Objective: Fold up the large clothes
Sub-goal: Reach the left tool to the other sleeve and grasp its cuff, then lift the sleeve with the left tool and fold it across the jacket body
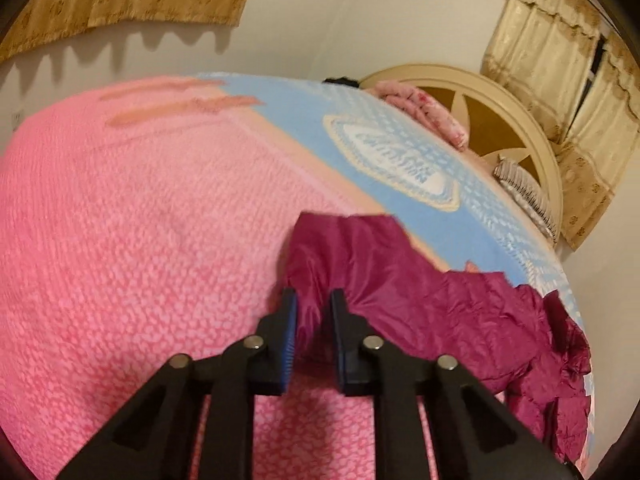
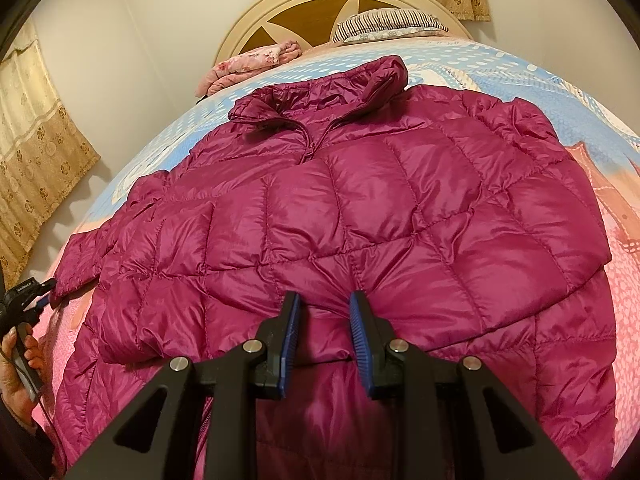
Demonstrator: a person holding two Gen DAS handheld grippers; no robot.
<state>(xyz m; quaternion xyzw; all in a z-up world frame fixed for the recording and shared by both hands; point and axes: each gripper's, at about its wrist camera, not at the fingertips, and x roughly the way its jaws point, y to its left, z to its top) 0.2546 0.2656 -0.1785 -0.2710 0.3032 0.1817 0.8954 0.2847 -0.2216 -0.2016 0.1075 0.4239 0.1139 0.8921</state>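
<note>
My left tool [image 1: 313, 312] clenches the jacket's [image 2: 360, 208] sleeve cuff [image 1: 340, 248] near the bed's [image 1: 120, 200] edge; right tool [image 2: 325, 320] pinches the hem (sleeve fold-in should follow).

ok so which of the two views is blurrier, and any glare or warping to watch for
Left wrist view is softer: the pink blanket and the sleeve look smeared. Right wrist view is sharp, with shiny highlights on the jacket. Both bend the bed into a dome and darken at the corners.

The jacket's [image 2: 360, 208] hem is hidden behind the right gripper [image 2: 324, 316]; bedspread [image 1: 120, 208] blurred.
</note>
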